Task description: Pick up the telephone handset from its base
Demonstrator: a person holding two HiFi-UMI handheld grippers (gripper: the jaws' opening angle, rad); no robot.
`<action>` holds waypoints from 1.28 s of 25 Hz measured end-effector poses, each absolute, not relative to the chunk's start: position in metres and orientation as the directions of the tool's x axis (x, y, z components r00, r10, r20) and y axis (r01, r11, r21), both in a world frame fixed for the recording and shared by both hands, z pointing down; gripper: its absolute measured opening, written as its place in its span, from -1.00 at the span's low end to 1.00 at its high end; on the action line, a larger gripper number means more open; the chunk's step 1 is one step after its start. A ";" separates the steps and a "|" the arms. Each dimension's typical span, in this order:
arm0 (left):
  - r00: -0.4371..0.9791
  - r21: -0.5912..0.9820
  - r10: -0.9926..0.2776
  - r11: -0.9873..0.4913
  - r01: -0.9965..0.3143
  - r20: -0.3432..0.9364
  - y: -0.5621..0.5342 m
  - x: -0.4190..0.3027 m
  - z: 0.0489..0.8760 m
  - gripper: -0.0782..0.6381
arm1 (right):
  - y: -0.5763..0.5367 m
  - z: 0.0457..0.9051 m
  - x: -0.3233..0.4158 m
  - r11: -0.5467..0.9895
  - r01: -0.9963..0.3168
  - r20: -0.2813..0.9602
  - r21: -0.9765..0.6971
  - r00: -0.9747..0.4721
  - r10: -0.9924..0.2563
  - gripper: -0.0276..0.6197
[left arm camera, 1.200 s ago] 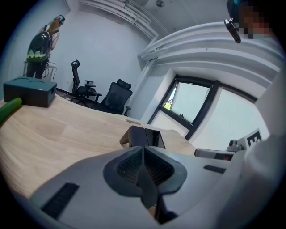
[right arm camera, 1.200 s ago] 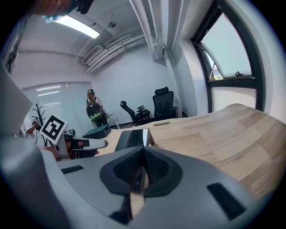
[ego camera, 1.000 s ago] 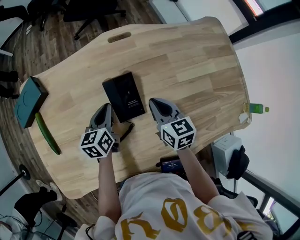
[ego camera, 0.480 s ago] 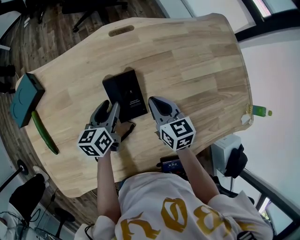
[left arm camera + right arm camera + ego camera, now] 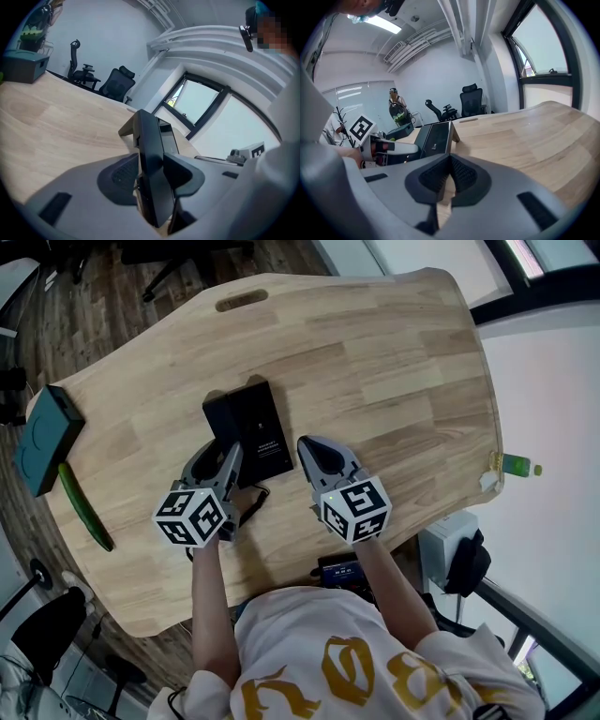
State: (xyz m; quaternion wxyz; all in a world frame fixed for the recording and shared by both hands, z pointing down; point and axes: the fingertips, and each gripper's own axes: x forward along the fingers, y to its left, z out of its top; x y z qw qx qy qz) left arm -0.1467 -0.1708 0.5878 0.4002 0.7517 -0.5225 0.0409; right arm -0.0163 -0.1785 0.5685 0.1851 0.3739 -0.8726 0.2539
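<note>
**Left gripper view: handset straddled, not yet gripped**

The left gripper (image 5: pixel 217 459) has just been spreading its jaws. They stand wide on either side of the black handset (image 5: pixel 152 159), which sits on its base (image 5: pixel 255 427) on the table (image 5: pixel 375 362). Squeezing and lifting remain. The right gripper (image 5: pixel 450 176) rests closed and empty beside the base.

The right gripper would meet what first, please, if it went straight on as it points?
Probably the light wooden tabletop just ahead of the right gripper; the black telephone base lies slightly left.
</note>
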 end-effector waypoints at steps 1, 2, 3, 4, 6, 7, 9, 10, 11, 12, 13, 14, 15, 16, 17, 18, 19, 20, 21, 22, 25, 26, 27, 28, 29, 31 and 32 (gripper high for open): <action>0.458 0.564 -0.750 -0.138 -0.814 0.477 -0.171 -0.146 0.588 -0.32 | -0.178 0.569 -0.016 0.590 -0.748 0.514 -0.304 -0.650 -0.559 -0.90; 0.462 0.567 -0.748 -0.141 -0.812 0.476 -0.171 -0.145 0.587 -0.34 | -0.178 0.569 -0.015 0.589 -0.749 0.515 -0.303 -0.649 -0.560 -0.90; 0.463 0.569 -0.747 -0.140 -0.810 0.476 -0.172 -0.145 0.587 -0.35 | -0.179 0.569 -0.015 0.589 -0.750 0.515 -0.302 -0.648 -0.561 -0.90; 0.462 0.570 -0.747 -0.137 -0.810 0.477 -0.172 -0.145 0.587 -0.35 | -0.179 0.569 -0.015 0.588 -0.750 0.515 -0.301 -0.647 -0.562 -0.90; 0.458 0.569 -0.748 -0.131 -0.812 0.481 -0.171 -0.146 0.586 -0.37 | -0.179 0.568 -0.014 0.589 -0.751 0.514 -0.299 -0.646 -0.564 -0.90; 0.454 0.565 -0.749 -0.131 -0.815 0.482 -0.171 -0.146 0.586 -0.38 | -0.179 0.567 -0.013 0.589 -0.752 0.514 -0.297 -0.646 -0.565 -0.90; 0.449 0.556 -0.751 -0.133 -0.821 0.484 -0.170 -0.146 0.585 -0.39 | -0.178 0.566 -0.011 0.587 -0.754 0.514 -0.295 -0.643 -0.567 -0.90; 0.448 0.554 -0.752 -0.134 -0.821 0.483 -0.170 -0.146 0.584 -0.41 | -0.178 0.565 -0.010 0.586 -0.755 0.514 -0.294 -0.642 -0.568 -0.90; 0.448 0.555 -0.754 -0.133 -0.821 0.481 -0.169 -0.146 0.583 -0.42 | -0.177 0.565 -0.009 0.585 -0.756 0.515 -0.294 -0.641 -0.569 -0.90; 0.447 0.557 -0.755 -0.132 -0.820 0.479 -0.168 -0.146 0.583 -0.43 | -0.176 0.565 -0.008 0.584 -0.757 0.515 -0.293 -0.640 -0.570 -0.90; 0.447 0.562 -0.757 -0.130 -0.817 0.476 -0.168 -0.146 0.582 -0.45 | -0.175 0.565 -0.008 0.583 -0.758 0.516 -0.293 -0.639 -0.571 -0.90; 0.448 0.570 -0.759 -0.125 -0.812 0.472 -0.167 -0.147 0.581 -0.47 | -0.175 0.564 -0.007 0.582 -0.758 0.516 -0.293 -0.638 -0.572 -0.90; 0.450 0.581 -0.761 -0.119 -0.805 0.467 -0.167 -0.147 0.581 -0.47 | -0.174 0.564 -0.007 0.582 -0.759 0.515 -0.293 -0.638 -0.572 -0.90; 0.453 0.593 -0.762 -0.114 -0.797 0.463 -0.167 -0.148 0.581 -0.48 | -0.174 0.564 -0.006 0.581 -0.759 0.515 -0.293 -0.637 -0.573 -0.90; 0.456 0.603 -0.762 -0.109 -0.790 0.459 -0.167 -0.148 0.581 -0.49 | -0.174 0.564 -0.006 0.581 -0.760 0.515 -0.293 -0.637 -0.573 -0.90; 0.459 0.610 -0.762 -0.107 -0.785 0.457 -0.167 -0.148 0.581 -0.49 | -0.173 0.564 -0.006 0.581 -0.760 0.515 -0.292 -0.637 -0.574 -0.90; 0.461 0.615 -0.762 -0.105 -0.781 0.455 -0.167 -0.149 0.582 -0.49 | -0.173 0.563 -0.006 0.581 -0.760 0.514 -0.292 -0.637 -0.575 -0.90; 0.464 0.623 -0.762 -0.103 -0.775 0.452 -0.167 -0.149 0.582 -0.50 | -0.173 0.563 -0.005 0.580 -0.760 0.513 -0.293 -0.637 -0.576 -0.90; 0.468 0.634 -0.763 -0.101 -0.767 0.445 -0.166 -0.149 0.582 -0.50 | -0.173 0.563 -0.004 0.578 -0.761 0.512 -0.295 -0.637 -0.576 -0.90; 0.473 0.647 -0.765 -0.098 -0.756 0.437 -0.166 -0.150 0.582 -0.51 | -0.173 0.563 -0.004 0.577 -0.761 0.512 -0.297 -0.637 -0.577 -0.90; 0.496 0.686 -0.764 -0.098 -0.721 0.412 -0.165 -0.152 0.582 -0.52 | -0.172 0.564 -0.001 0.573 -0.763 0.516 -0.300 -0.635 -0.575 -0.90; 0.503 0.698 -0.763 -0.096 -0.710 0.406 -0.165 -0.153 0.583 -0.52 | -0.172 0.565 -0.001 0.575 -0.762 0.519 -0.297 -0.635 -0.573 -0.90; 0.508 0.708 -0.762 -0.094 -0.700 0.401 -0.166 -0.154 0.584 -0.52 | -0.171 0.566 -0.001 0.578 -0.761 0.522 -0.293 -0.634 -0.570 -0.90; 0.513 0.716 -0.762 -0.093 -0.692 0.396 -0.166 -0.154 0.584 -0.52 | -0.171 0.566 -0.001 0.581 -0.760 0.525 -0.290 -0.634 -0.568 -0.90; 0.517 0.723 -0.761 -0.094 -0.685 0.391 -0.166 -0.154 0.584 -0.52 | -0.170 0.567 0.000 0.582 -0.760 0.527 -0.290 -0.634 -0.565 -0.90; 0.528 0.735 -0.761 -0.102 -0.670 0.376 -0.166 -0.155 0.584 -0.52 | -0.168 0.569 0.000 0.580 -0.759 0.530 -0.294 -0.635 -0.562 -0.90; 0.536 0.742 -0.761 -0.108 -0.661 0.366 -0.166 -0.155 0.584 -0.52 | -0.168 0.569 0.000 0.579 -0.759 0.531 -0.297 -0.636 -0.560 -0.90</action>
